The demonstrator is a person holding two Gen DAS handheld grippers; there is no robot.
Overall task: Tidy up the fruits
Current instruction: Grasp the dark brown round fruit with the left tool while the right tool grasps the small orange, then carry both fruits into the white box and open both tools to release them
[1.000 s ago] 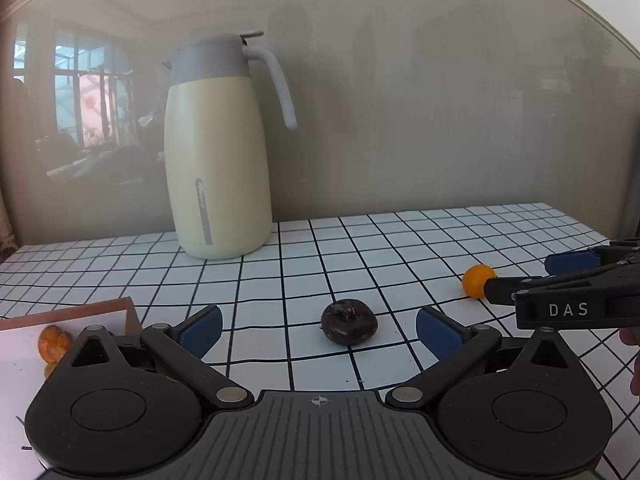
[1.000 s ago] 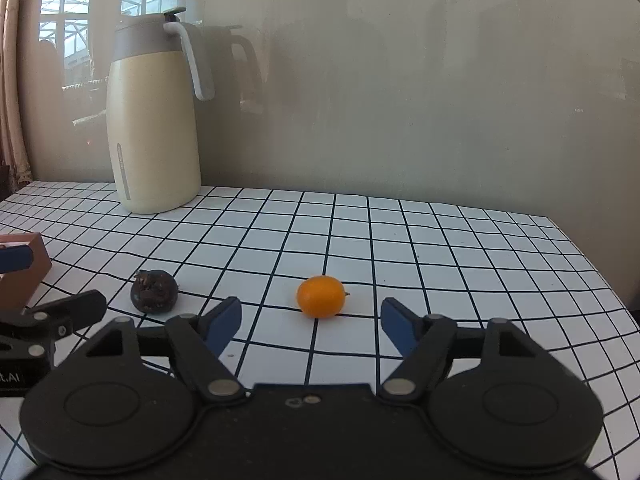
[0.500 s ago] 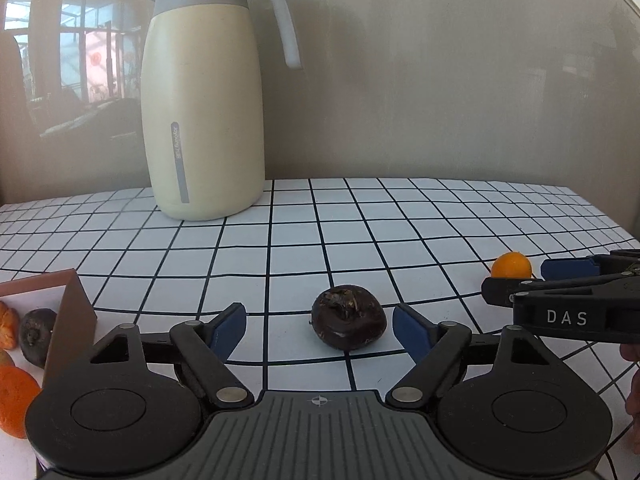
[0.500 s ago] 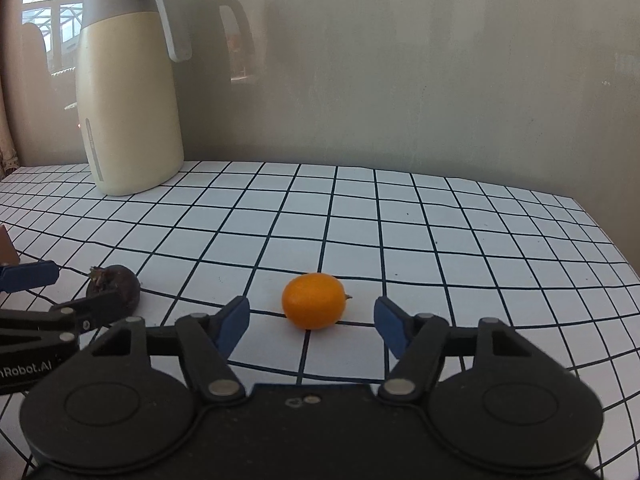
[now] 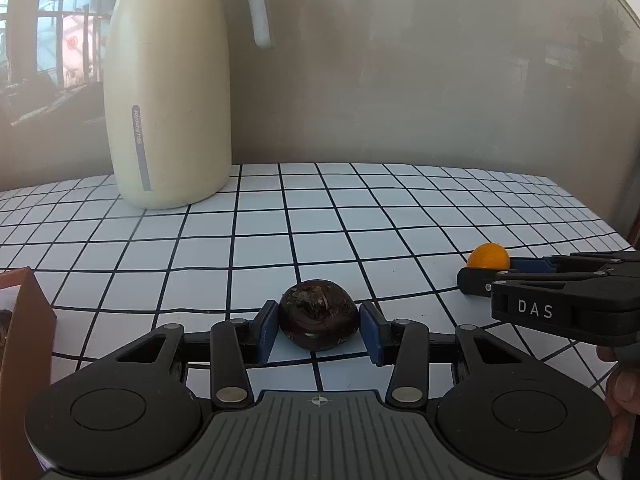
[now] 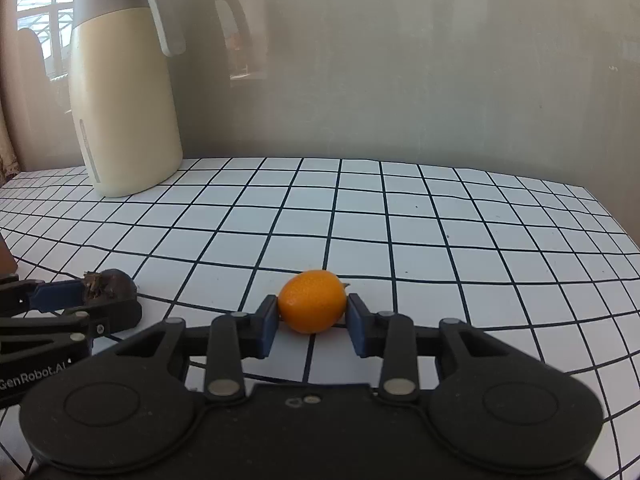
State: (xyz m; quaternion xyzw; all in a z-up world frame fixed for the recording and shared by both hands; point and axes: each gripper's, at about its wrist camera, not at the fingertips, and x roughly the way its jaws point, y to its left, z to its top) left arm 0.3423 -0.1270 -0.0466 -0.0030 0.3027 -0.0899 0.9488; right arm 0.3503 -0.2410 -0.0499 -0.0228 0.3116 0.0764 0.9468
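A dark brown, wrinkled round fruit (image 5: 318,324) lies on the grid-patterned table (image 5: 360,220). My left gripper (image 5: 318,330) has its jaws closing, and the blue pads touch the fruit on both sides. To the right, a small orange fruit (image 6: 312,302) sits between the blue pads of my right gripper (image 6: 312,322), whose jaws are closing too, with both pads against the fruit. Each wrist view shows the other gripper from the side: the right gripper (image 5: 488,272) at the orange fruit (image 5: 489,255), the left gripper (image 6: 100,304) at the dark fruit (image 6: 108,284).
A tall cream jug (image 5: 168,100) with a grey lid and handle stands at the back left against the wall. A brown box corner (image 5: 24,320) is at the left edge. Fingers of a hand (image 5: 620,392) show at the lower right. The table ends at the right.
Both grippers moved forward and down to their fruits. Their jaws went from wide apart to closed in against the dark fruit and the orange fruit.
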